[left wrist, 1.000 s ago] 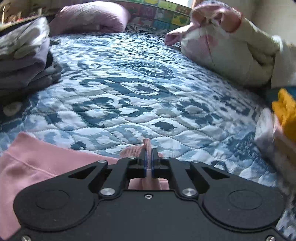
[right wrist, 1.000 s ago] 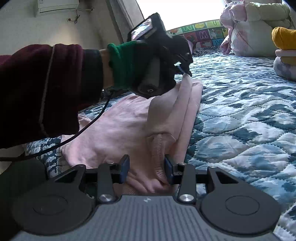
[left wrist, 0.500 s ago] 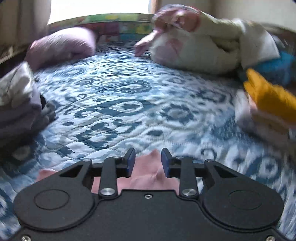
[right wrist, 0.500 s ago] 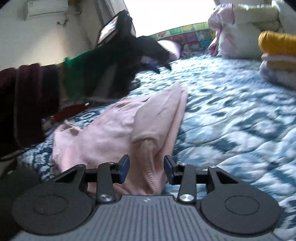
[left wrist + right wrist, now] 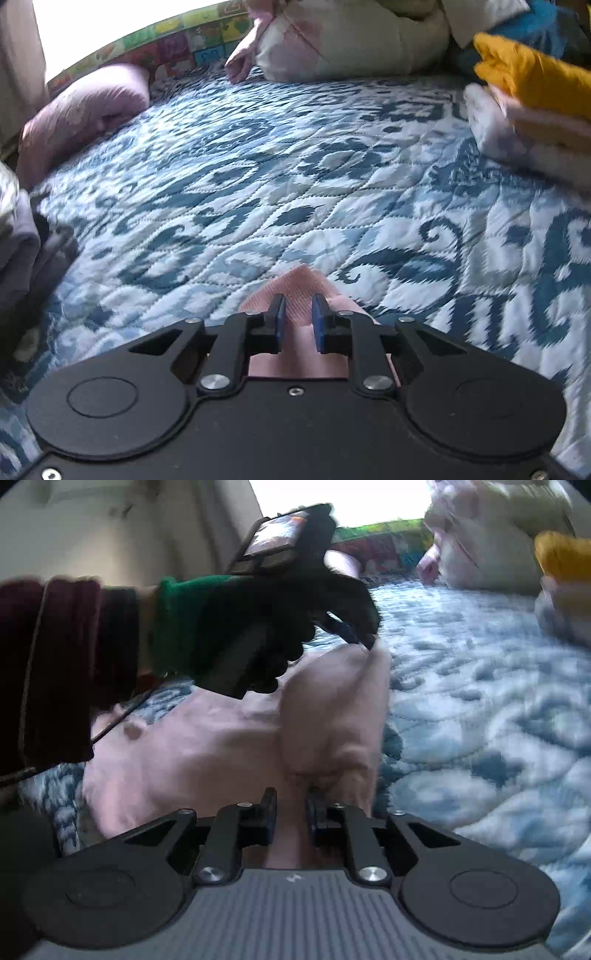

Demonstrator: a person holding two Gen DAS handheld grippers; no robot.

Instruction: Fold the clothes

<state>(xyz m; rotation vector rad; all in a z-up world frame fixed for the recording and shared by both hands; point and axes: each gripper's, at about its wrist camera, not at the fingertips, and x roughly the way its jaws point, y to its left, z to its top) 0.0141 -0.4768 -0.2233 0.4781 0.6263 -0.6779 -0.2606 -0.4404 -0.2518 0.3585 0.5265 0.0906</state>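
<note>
Fingers of both grippers closing on pink garment; no legible writing.

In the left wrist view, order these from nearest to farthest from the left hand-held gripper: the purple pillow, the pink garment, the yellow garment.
1. pink garment, between the fingers of the left hand-held gripper.
2. yellow garment, far right, atop a pile.
3. purple pillow, far left, at the bed's head.

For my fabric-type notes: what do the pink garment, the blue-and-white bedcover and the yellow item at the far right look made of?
Pink garment: matte knit, probably cotton jersey, with fine ribbing showing at its tip.
Bedcover: quilted woven cloth, printed, with stitched lines puffing the surface into padded diamonds.
Yellow item: soft, matte, thick fabric, possibly knit or fleece; too blurred to say which.
</note>
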